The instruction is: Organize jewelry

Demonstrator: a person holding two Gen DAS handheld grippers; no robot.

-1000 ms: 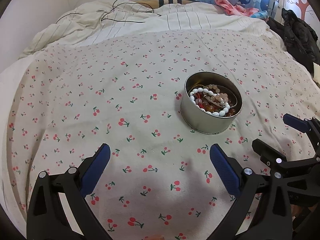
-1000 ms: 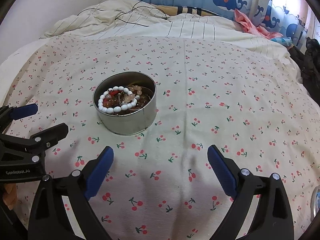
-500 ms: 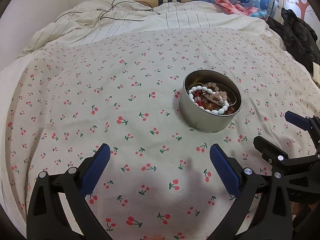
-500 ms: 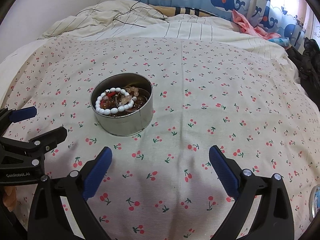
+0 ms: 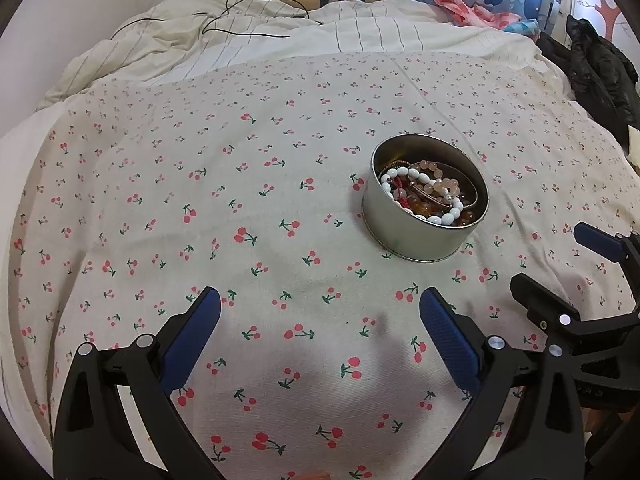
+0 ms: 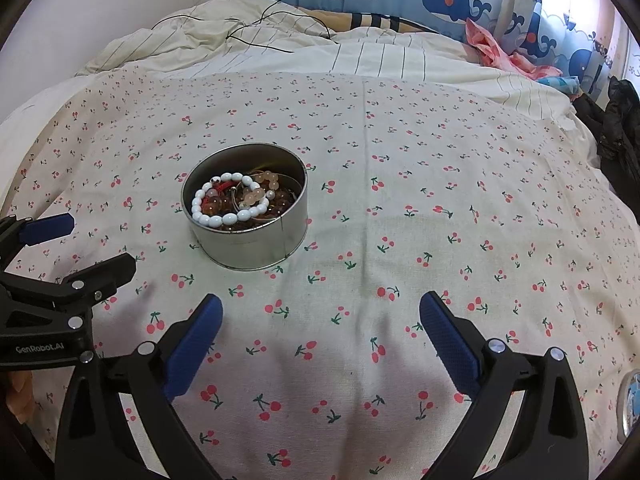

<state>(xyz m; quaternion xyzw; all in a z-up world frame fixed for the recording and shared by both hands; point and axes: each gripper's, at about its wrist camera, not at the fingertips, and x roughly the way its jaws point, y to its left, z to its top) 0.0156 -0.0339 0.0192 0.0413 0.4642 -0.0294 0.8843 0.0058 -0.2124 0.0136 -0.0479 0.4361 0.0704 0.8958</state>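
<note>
A round silver tin stands on a cherry-print cloth spread on a bed. It holds several bead bracelets: a white one, pink and amber ones. The tin also shows in the right wrist view, with the white bracelet on top. My left gripper is open and empty, near and left of the tin. My right gripper is open and empty, near and right of the tin. Each gripper shows at the edge of the other's view.
A striped duvet with a black cable lies at the back. Dark clothing is heaped at the right edge. A round lid lies at the right wrist view's lower right edge. Whale-print curtains hang behind.
Both grippers have drifted slightly, so the tin sits a little farther up in both views. Both stay open and empty.
</note>
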